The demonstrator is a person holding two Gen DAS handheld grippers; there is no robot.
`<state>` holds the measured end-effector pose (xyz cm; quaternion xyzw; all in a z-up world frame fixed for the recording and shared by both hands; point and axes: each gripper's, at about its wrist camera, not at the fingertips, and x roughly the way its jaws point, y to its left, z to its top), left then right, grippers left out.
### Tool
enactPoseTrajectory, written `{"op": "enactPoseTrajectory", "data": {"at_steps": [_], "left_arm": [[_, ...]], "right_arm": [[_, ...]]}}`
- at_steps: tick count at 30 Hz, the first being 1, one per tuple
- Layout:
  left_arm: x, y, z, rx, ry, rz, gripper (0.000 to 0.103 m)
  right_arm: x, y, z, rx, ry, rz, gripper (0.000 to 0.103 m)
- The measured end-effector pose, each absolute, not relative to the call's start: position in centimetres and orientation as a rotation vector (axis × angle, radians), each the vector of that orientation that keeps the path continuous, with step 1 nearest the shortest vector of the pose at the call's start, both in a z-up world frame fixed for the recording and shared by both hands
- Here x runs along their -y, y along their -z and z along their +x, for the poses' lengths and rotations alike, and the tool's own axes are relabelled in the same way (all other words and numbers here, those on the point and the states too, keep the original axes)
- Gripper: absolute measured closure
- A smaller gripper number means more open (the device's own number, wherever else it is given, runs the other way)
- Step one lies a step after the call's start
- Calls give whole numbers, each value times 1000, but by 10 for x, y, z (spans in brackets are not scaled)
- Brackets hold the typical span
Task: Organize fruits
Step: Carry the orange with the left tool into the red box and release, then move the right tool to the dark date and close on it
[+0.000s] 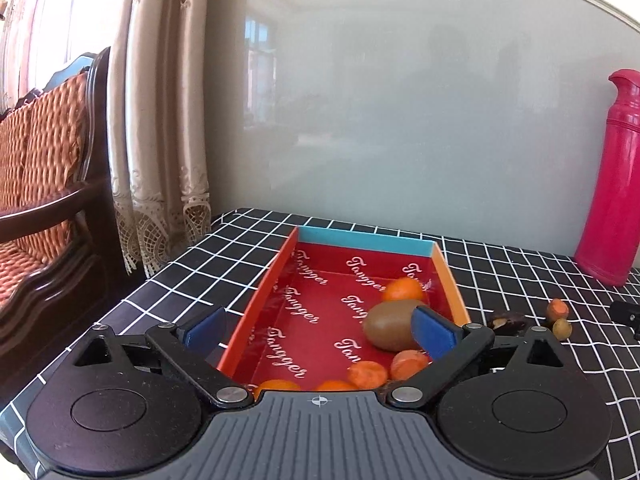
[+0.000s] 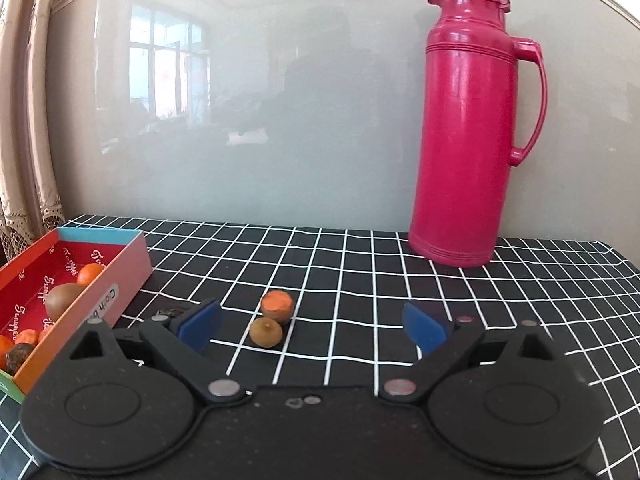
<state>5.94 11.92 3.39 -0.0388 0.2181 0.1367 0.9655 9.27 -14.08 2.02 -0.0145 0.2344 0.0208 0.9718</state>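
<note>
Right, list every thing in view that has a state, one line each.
Left gripper: open, over the box.
Right gripper: open, empty.
Red box: lidless, holding fruit.
Kiwi: lying in the box.
Orange fruit: out on the cloth.
Small brown fruit: out, beside it.
Pink flask: upright, lid shut.

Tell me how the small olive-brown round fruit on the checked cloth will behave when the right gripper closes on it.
The small olive-brown round fruit looks rounded, so it will probably roll if nudged. It sits right beside the orange cut-topped fruit, so a push may bump that one. It looks small, likely light.
</note>
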Motion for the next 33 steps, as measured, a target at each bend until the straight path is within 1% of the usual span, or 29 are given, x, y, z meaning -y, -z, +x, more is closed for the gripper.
{"op": "enactPoseTrajectory", "data": {"at_steps": [28,33], "left_arm": [[-192,-25,41,-468,-383,-114,5],[-203,-23,38,-472,-398,-117,5]], "right_arm": [[65,2,121,-504,-151,-104,6],[56,11,134,-526,-168,-112,8]]}}
